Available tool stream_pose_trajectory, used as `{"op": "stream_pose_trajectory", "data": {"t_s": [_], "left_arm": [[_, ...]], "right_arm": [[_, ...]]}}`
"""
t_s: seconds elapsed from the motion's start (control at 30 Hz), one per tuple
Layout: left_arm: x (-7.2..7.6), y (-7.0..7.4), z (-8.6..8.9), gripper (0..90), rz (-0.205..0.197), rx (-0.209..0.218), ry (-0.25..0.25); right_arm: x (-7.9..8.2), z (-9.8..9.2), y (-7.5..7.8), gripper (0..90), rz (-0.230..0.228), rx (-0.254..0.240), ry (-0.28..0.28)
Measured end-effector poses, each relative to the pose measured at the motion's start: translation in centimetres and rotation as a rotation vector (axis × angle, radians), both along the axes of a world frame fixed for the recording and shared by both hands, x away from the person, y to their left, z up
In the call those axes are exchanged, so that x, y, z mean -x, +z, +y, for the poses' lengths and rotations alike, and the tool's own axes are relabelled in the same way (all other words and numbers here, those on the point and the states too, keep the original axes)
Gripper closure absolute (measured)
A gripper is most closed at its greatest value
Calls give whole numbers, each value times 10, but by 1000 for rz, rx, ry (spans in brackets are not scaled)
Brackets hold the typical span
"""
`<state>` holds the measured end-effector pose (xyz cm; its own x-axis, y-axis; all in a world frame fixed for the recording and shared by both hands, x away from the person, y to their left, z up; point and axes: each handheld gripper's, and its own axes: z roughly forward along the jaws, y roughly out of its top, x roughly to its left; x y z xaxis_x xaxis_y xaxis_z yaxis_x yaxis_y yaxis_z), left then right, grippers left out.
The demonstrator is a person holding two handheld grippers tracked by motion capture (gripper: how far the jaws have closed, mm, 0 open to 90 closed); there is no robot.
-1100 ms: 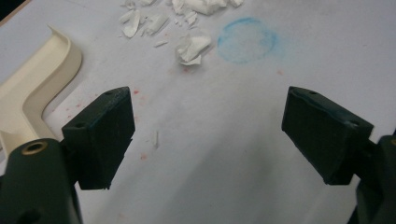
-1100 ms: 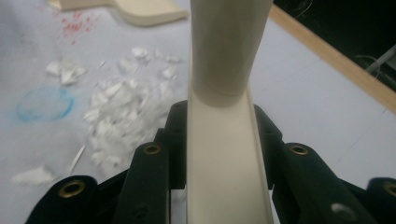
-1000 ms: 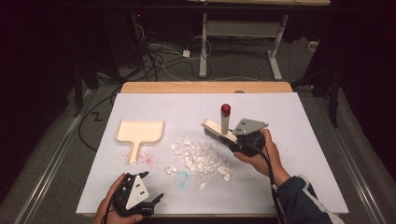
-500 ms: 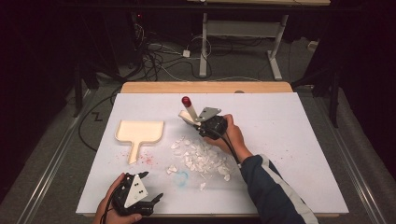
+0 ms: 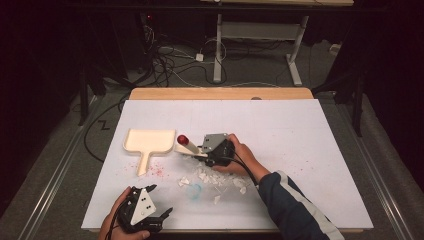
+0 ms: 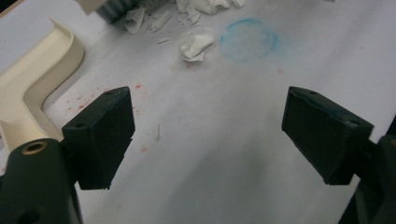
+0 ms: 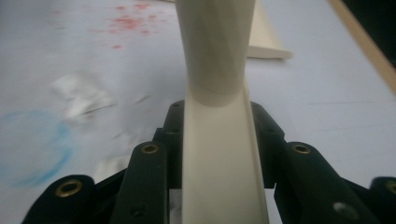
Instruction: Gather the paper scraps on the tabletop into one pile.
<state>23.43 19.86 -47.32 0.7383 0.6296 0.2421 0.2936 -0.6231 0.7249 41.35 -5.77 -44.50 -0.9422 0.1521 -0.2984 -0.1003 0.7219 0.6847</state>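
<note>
One brush (image 5: 192,148) | long axis leans left, red tip toward dustpan (image 5: 148,141) | right hand-held gripper (image 5: 214,150) clamps handle

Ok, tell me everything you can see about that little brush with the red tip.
The brush is cream-coloured and looks like plastic, with a slim handle ending in a red knob that points toward the dustpan. The right tool is shut on its handle, which runs up between the black jaws in the right gripper view. Its head is down among the white paper scraps on the white sheet, beside the pan's open edge. The bristles are too small to make out.
</note>
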Motion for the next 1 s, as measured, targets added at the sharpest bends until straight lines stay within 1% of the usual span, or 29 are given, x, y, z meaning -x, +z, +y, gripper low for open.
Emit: {"op": "stream_pose_trajectory", "data": {"t_s": [0.07, 0.13, 0.23, 0.27, 0.3, 0.33, 0.37, 0.4, 0.47, 0.53, 0.63, 0.73, 0.77, 0.83, 0.9, 0.97, 1.0], "left_arm": [[0, 0, -1, 161, -1, -1, 0], [-1, 0, -2, 162, -1, 0, -4], [-1, 0, -3, 161, 1, -2, -8], [-1, 0, -3, 161, 2, -2, -8], [-1, -1, -3, 162, 2, -2, -7], [-1, -1, -3, 161, 2, -6, -10], [-2, -1, -3, 162, 2, -6, -11], [-2, 0, -3, 161, 2, -5, -10], [-2, -1, -4, 162, 2, -1, -9], [-2, -1, -5, 162, 3, -2, -9], [-3, -1, -5, 162, 5, -4, -9], [-3, 0, -5, 162, 5, -3, -6], [-2, 0, -5, 162, 5, -3, -5], [-2, 0, -4, 162, 4, -5, -5], [-2, 0, -4, 162, 4, -6, -6], [-2, 0, -5, 162, 4, -8, -7], [-1, 0, -5, 162, 3, -11, -8]], "right_arm": [[6, -7, 1, 663, -8, 13, 39], [11, -16, 4, 664, 5, 11, 78], [17, -29, 9, 668, 23, 8, 119], [20, -34, 10, 670, 23, 8, 124], [22, -38, 11, 671, 11, 15, 121], [24, -42, 12, 673, -3, 12, 113], [24, -46, 13, 676, -7, 6, 105], [25, -50, 14, 678, -16, -8, 93], [25, -57, 17, 679, -37, -37, 53], [26, -63, 20, 679, -74, -64, -2], [26, -71, 26, 679, -82, -101, -26], [29, -78, 32, 679, -91, -121, -44], [30, -80, 34, 679, -100, -126, -55], [31, -87, 38, 679, -90, -143, -63], [31, -93, 40, 678, -84, -159, -98], [30, -100, 42, 679, -58, -171, -113], [30, -102, 42, 678, -53, -170, -122]]}}
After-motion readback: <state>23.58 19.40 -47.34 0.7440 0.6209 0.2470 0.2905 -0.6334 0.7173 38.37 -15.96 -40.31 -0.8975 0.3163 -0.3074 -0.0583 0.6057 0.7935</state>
